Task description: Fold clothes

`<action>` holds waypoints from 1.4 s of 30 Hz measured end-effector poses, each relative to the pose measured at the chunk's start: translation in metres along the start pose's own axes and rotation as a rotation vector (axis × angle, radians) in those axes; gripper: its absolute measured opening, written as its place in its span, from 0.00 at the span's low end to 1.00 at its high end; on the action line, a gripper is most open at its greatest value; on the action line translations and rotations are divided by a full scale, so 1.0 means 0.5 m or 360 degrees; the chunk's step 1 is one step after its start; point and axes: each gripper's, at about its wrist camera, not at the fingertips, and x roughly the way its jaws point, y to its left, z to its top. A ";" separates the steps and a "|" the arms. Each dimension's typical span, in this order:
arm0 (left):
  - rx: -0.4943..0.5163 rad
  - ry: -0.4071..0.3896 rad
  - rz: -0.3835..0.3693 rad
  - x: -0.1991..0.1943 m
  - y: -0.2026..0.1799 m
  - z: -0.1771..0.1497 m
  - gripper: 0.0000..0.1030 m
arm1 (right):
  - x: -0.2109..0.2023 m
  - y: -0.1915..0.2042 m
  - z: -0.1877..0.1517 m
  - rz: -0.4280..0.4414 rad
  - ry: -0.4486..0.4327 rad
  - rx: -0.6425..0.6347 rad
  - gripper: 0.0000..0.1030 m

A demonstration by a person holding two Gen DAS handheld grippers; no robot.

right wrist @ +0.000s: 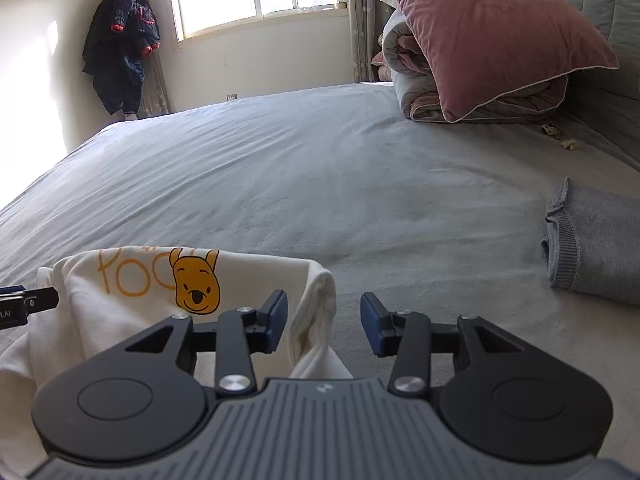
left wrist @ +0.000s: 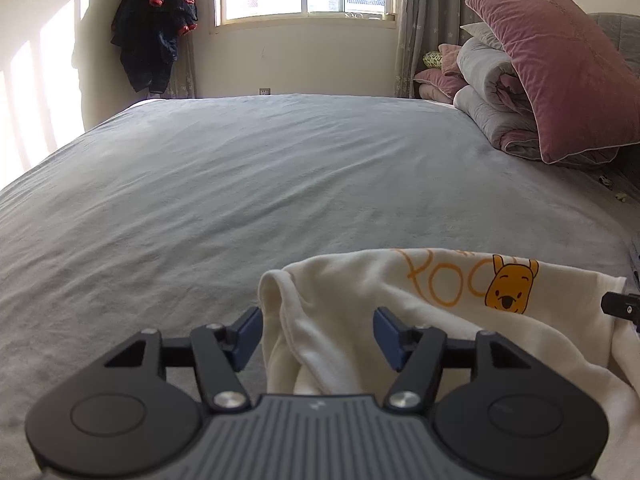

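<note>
left gripper [left wrist: 318, 334] jaws wide, folded edge of cream shirt [left wrist: 400, 304] between them | right gripper [right wrist: 324, 322] jaws wide, shirt's other fold just inside its left jaw | shirt on bed [left wrist: 240, 184], grey sweater [right wrist: 596, 248] folded right of the right jaws | judgement: pinch all layers, lift both ends level.

Grey bed [right wrist: 280, 184] w/ cream bear-print top [right wrist: 132, 280], folded grey sweater [right wrist: 596, 240], rolled duvet [left wrist: 496, 96] + pink pillow [right wrist: 480, 32].
</note>
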 end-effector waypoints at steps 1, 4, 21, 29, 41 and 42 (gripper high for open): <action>-0.0009 0.0005 -0.0008 -0.011 -0.001 -0.003 0.70 | -0.010 0.002 -0.002 0.0006 0.0006 0.0006 0.51; -0.0034 0.0020 -0.0028 -0.042 -0.005 -0.011 0.78 | -0.041 0.009 -0.008 0.0022 0.0028 0.0007 0.54; -0.0247 0.0288 -0.0157 -0.160 0.003 -0.141 0.82 | -0.188 0.014 -0.105 0.0102 0.0163 0.0082 0.61; -0.0419 0.0382 -0.0270 -0.166 0.002 -0.229 0.81 | -0.227 0.023 -0.174 0.0152 0.0281 0.0131 0.61; -0.0266 0.0334 -0.0371 -0.177 -0.064 -0.299 0.26 | -0.214 0.022 -0.251 0.0268 0.0403 0.0189 0.51; -0.0256 0.0335 -0.0390 -0.178 -0.068 -0.301 0.18 | -0.214 0.022 -0.251 0.0286 0.0406 0.0186 0.41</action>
